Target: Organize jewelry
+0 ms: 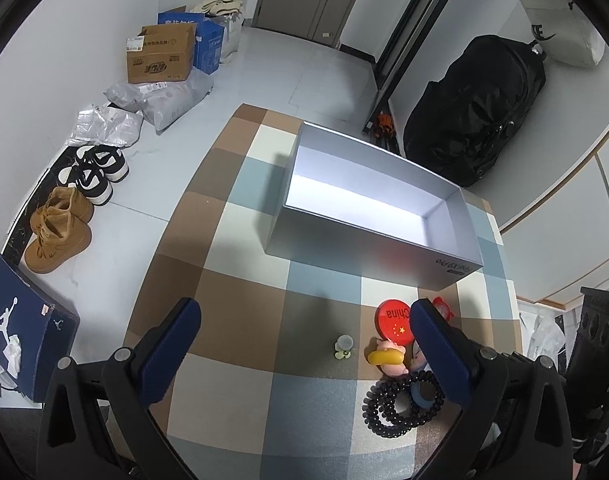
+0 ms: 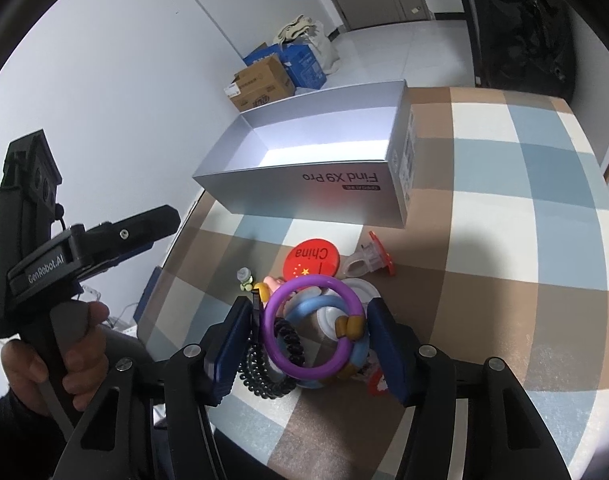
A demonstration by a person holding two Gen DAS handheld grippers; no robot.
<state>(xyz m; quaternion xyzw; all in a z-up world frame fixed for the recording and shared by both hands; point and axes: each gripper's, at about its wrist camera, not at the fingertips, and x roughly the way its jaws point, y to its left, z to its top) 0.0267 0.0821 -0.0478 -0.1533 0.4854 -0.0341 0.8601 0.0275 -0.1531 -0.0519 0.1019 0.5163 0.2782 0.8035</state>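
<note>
We judge this the first pick: the box [image 2: 324,156] holds nothing. Our right gripper [image 2: 310,344] is spread around the purple ring [image 2: 304,364], which sits between its fingers atop the pile, seemingly ungrasped; next, close and lift. Our left gripper [image 1: 304,344] hangs spread, holding nothing, above the desk [image 1: 240,280].

1. My right gripper [image 2: 310,350] is spread wide over the pile, blue pads either side of the purple ring [image 2: 316,326].
2. Ring seems unclamped; contact unclear.
3. Under it: light blue ring [image 2: 304,309], black coil band [image 2: 264,376].
4. Red China badge [image 2: 312,258] just beyond, near the open silver box [image 2: 304,196].
5. Left gripper [image 2: 104,240] at frame left, hand [image 2: 64,360] on its handle; jaw gap hidden.
6. All on the checkered mat [image 2: 504,240].
</note>
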